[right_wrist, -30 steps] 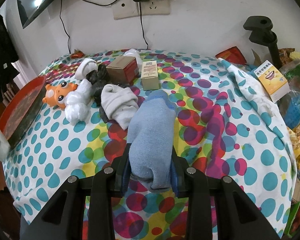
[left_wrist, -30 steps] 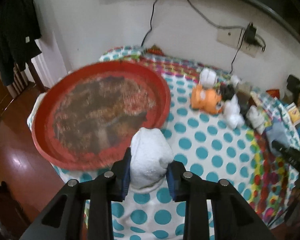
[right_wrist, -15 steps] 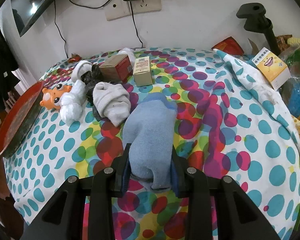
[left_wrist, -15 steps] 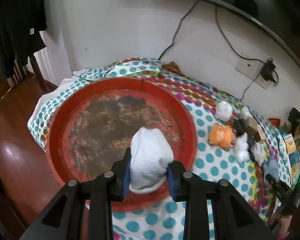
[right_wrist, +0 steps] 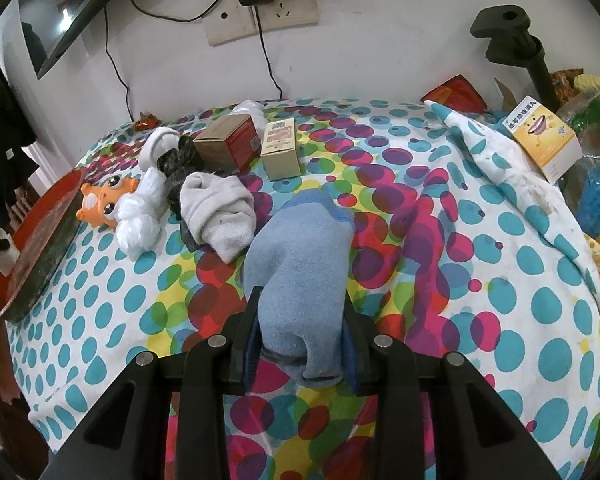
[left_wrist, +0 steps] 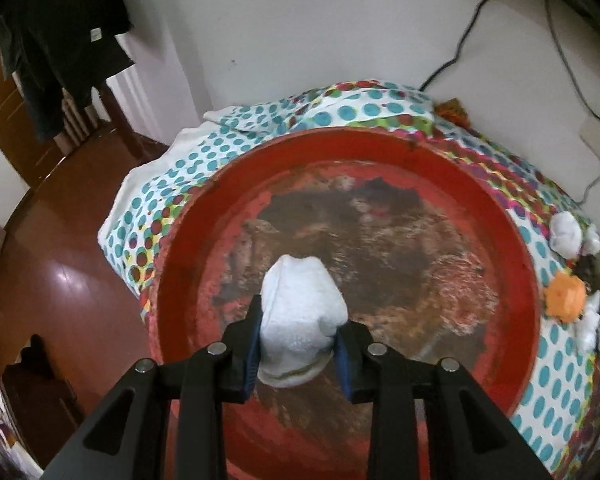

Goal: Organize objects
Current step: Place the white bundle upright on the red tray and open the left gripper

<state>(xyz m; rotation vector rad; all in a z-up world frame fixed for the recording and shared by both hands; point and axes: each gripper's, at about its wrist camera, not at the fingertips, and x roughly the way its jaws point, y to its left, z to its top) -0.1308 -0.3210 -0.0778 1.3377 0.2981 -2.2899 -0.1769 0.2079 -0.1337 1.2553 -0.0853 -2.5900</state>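
Note:
My left gripper (left_wrist: 300, 322) hangs over the middle of a round red tray (left_wrist: 512, 240) with a worn brown floor. A rolled white sock (left_wrist: 300, 304) sits between its blue pads. The jaws are opening, though both pads still touch the sock. My right gripper (right_wrist: 302, 320) is shut on a light blue sock (right_wrist: 300, 256), whose far end rests on the dotted tablecloth (right_wrist: 500, 280). In the right wrist view the tray (right_wrist: 40, 240) lies at the table's left edge, with the white sock (right_wrist: 2, 248) just beyond it.
An orange toy (right_wrist: 104, 200), white socks (right_wrist: 140, 220), a grey-white sock (right_wrist: 220, 216) and a dark sock (right_wrist: 180, 164) are bunched left of centre. Two boxes (right_wrist: 230, 146) (right_wrist: 280, 154) stand behind them. A yellow box (right_wrist: 544, 138) and black clamp stand (right_wrist: 516, 40) are at the right. Wooden floor (left_wrist: 60, 280) lies left of the table.
My left gripper carried the white sock from above the tablecloth near the tray's rim to over the tray's middle. The right gripper and blue sock stayed almost still.

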